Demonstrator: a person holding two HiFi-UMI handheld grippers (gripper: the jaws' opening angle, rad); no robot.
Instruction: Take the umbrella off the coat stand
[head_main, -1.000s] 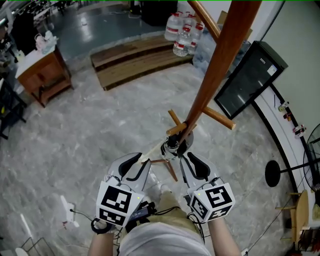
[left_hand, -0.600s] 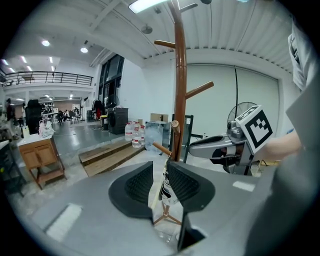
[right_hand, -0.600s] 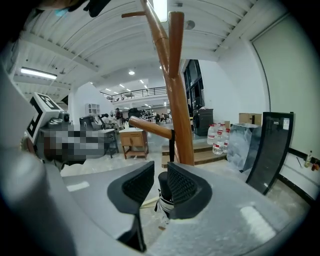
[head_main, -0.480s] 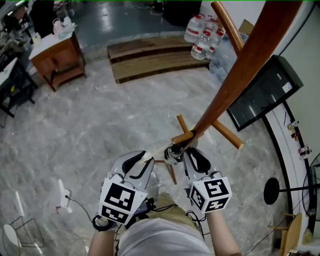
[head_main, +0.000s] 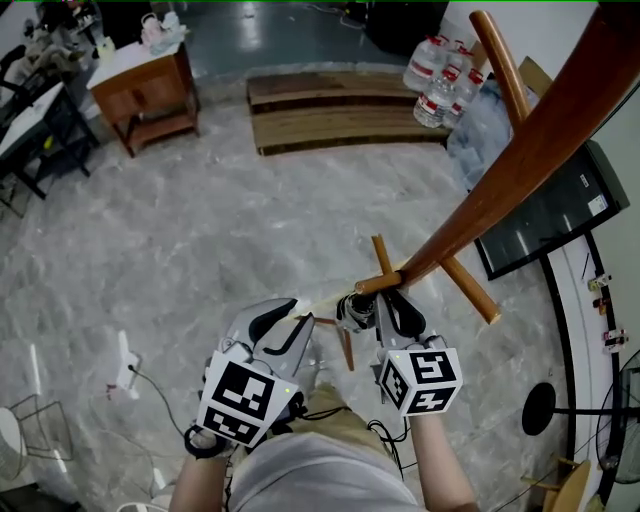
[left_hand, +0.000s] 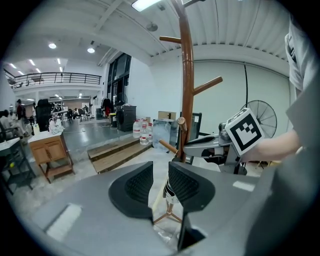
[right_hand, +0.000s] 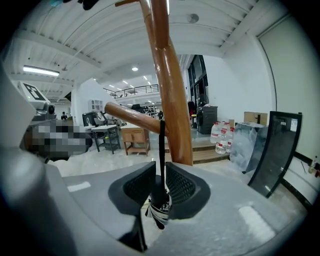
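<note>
Both jaws of the right gripper (right_hand: 161, 172) are closing onto the folded umbrella (right_hand: 159, 206), which hangs by its black strap (right_hand: 161, 142) from the coat stand's (right_hand: 172, 100) peg (right_hand: 131, 115) at 12 o'clock. Once the grip is firm, the strap should probably be lifted and slid off the peg's free end. The left gripper (left_hand: 160, 176) waits open and empty.

- Coat stand (head_main: 520, 170): its top runs off the head view's upper edge, and its lower pole is hidden behind the right gripper (head_main: 385, 300).
- Umbrella (right_hand: 159, 207): it hangs between that gripper's closing jaws. Its lower length is hidden, and whether the pads touch it cannot be told.
</note>
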